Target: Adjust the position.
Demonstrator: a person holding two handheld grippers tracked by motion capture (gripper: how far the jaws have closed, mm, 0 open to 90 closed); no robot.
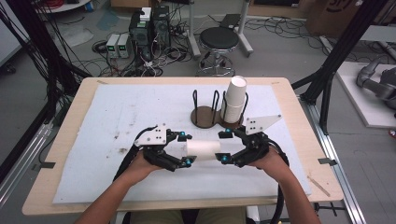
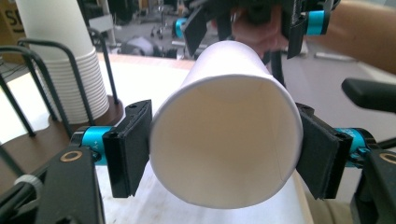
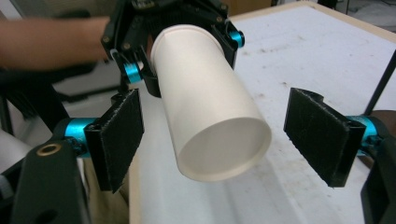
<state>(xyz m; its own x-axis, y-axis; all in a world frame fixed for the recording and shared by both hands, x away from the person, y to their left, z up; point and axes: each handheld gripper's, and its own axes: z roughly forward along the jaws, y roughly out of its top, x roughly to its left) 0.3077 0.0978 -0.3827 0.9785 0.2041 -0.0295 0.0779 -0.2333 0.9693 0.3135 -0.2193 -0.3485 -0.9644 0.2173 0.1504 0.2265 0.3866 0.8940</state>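
Observation:
A white paper cup lies on its side in the air above the white mat, between my two grippers. My left gripper is shut on it. In the left gripper view both pads press the sides of the cup near its open mouth, which faces that camera. My right gripper stands open around the cup's closed end. In the right gripper view the cup hangs between the wide-apart pads, with a gap on each side.
A brown two-ring cup holder stands behind the grippers. Its right ring holds a tall stack of white cups; its left ring is bare. The white mat covers the wooden table. A black stool stands beyond the far edge.

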